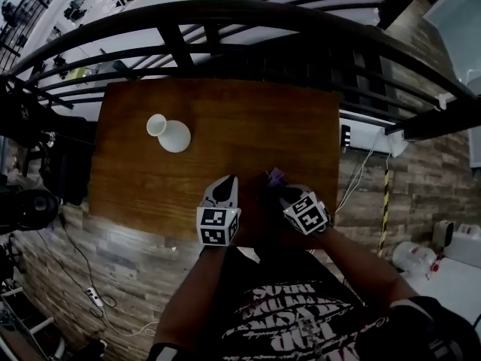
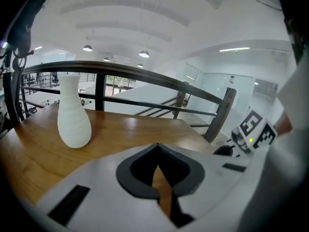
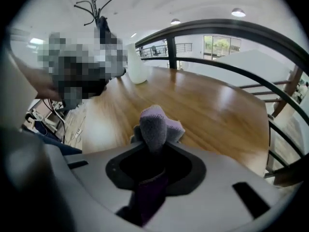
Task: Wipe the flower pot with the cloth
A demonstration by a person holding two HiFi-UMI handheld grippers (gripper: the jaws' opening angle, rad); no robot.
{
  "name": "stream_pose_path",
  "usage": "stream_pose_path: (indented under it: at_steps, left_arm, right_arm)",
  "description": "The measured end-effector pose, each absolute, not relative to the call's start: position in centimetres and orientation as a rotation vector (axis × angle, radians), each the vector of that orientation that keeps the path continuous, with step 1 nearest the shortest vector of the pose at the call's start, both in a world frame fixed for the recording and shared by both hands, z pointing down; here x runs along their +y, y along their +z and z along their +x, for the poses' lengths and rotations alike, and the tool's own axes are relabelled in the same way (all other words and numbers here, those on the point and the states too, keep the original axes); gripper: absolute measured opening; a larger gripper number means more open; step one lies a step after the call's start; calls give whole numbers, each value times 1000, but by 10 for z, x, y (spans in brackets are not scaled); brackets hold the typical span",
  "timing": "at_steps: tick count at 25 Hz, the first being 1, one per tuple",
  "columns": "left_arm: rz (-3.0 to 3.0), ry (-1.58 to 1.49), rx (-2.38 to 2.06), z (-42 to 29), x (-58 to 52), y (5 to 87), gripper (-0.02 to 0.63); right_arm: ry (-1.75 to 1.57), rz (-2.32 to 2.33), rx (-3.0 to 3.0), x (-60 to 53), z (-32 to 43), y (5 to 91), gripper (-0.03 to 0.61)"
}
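1. Right tongs (image 3: 154,146) are clamped on the cloth (image 3: 155,122). A bunched purple fold stands up past the jaw tips and the rest hangs back through the jaws.
2. Left tongs (image 2: 157,146) have their jaws together and carry nothing; only a sliver of table wood shows through them.
3. We see both tongs low over the near edge of the table (image 1: 248,119), close to the body, side by side but apart.
4. The flower pot (image 2: 73,115) is a white, narrow-necked piece. It stands upright on the far left part of the table, well apart from both tongs, and nothing touches or braces it.
5. We judge that wiping has not started; the cloth has yet to be carried across to the pot.
6. Risk: the pot looks tall for its base. A sideways wipe with no brace from the left tongs could tip it or slide it toward the table's left edge.
7. Risk: only a short tuft of cloth sticks out past the jaws. Pressed at a poor angle, the hard jaw tips rather than the cloth could meet the pot.
8. Risk: the grip is on a loose fold. Drag against the ribbed surface could pull the cloth free.
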State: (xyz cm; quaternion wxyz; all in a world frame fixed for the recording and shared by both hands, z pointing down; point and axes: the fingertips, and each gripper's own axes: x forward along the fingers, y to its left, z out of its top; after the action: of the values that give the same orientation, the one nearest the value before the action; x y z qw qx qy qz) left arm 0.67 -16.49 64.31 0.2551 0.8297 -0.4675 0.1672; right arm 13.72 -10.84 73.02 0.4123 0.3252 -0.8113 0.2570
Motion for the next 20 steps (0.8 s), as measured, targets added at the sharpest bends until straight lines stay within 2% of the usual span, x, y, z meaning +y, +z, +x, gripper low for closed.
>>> stream_pose_path:
  at_steps: [6, 20]
  left_arm:
    - [2279, 410, -1290, -25, -198, 619, -2]
    - [2421, 285, -1413, -149, -260, 514, -2]
  right_arm:
    - [629, 961, -2138, -172, 107, 675, 77]
    - [556, 983, -2322, -259, -41, 592, 77]
